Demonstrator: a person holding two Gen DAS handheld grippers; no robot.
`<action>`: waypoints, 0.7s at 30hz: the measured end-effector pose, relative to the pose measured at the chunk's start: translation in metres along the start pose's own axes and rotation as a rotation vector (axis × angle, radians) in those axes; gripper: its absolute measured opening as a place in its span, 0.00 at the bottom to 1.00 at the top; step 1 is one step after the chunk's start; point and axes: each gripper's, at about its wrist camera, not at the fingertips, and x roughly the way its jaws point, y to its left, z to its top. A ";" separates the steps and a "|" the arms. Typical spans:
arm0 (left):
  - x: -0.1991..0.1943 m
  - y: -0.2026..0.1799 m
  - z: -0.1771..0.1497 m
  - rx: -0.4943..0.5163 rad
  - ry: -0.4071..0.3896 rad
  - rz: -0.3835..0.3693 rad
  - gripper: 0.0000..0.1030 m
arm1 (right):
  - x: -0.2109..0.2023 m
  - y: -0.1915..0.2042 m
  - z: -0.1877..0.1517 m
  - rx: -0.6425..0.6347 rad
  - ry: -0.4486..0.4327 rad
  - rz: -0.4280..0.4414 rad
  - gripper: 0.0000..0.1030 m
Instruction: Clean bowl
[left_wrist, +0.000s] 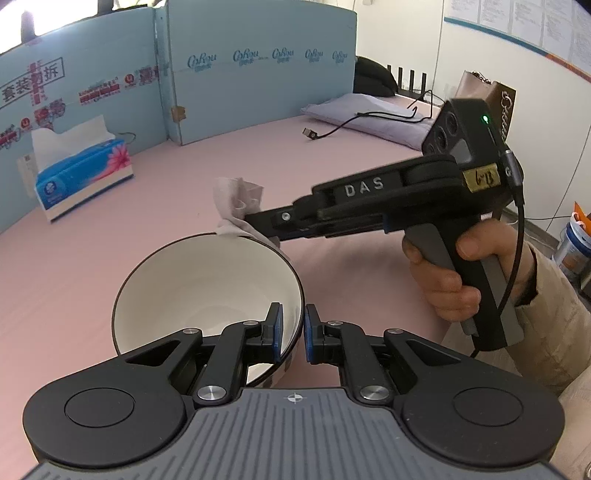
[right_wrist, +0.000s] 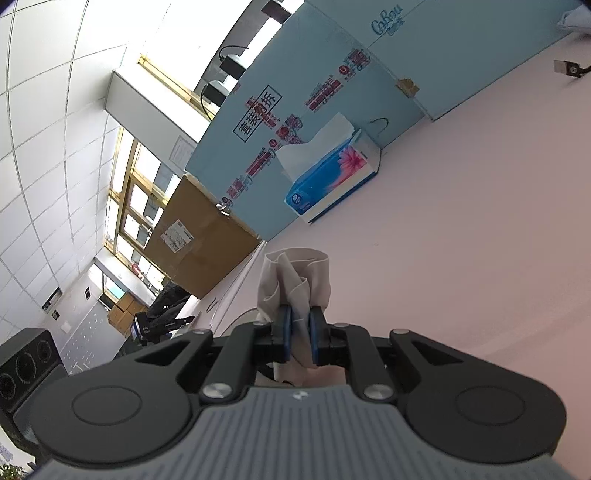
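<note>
Two grippers are busy here. The left gripper (left_wrist: 293, 330) pinches the near rim of the white bowl (left_wrist: 192, 291), tilted above the pink counter (left_wrist: 92, 266). The right gripper (right_wrist: 300, 338) clamps a crumpled tissue (right_wrist: 291, 284) that touches the bowl's far rim. A tissue box (left_wrist: 83, 175) stands near the blue cardboard wall (left_wrist: 258, 74). Only the left view shows the bowl clearly, the cable (left_wrist: 354, 122) and the hand (left_wrist: 443, 280).

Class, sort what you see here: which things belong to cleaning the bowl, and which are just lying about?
In the job:
- bowl, rim clamped by left gripper
- tissue, pinched in right gripper, at the bowl's far rim

Lying about:
- tissue box
- cable
- pillow
- blue cardboard panels
</note>
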 end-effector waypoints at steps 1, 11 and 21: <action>0.000 -0.001 0.000 0.004 -0.002 0.005 0.16 | 0.002 0.000 0.001 -0.001 0.004 -0.001 0.13; 0.000 0.000 0.001 -0.008 -0.010 0.010 0.20 | 0.006 0.003 -0.002 -0.016 0.041 -0.032 0.13; 0.007 -0.007 0.009 0.055 0.024 0.020 0.12 | -0.024 0.005 -0.012 -0.018 0.018 -0.026 0.13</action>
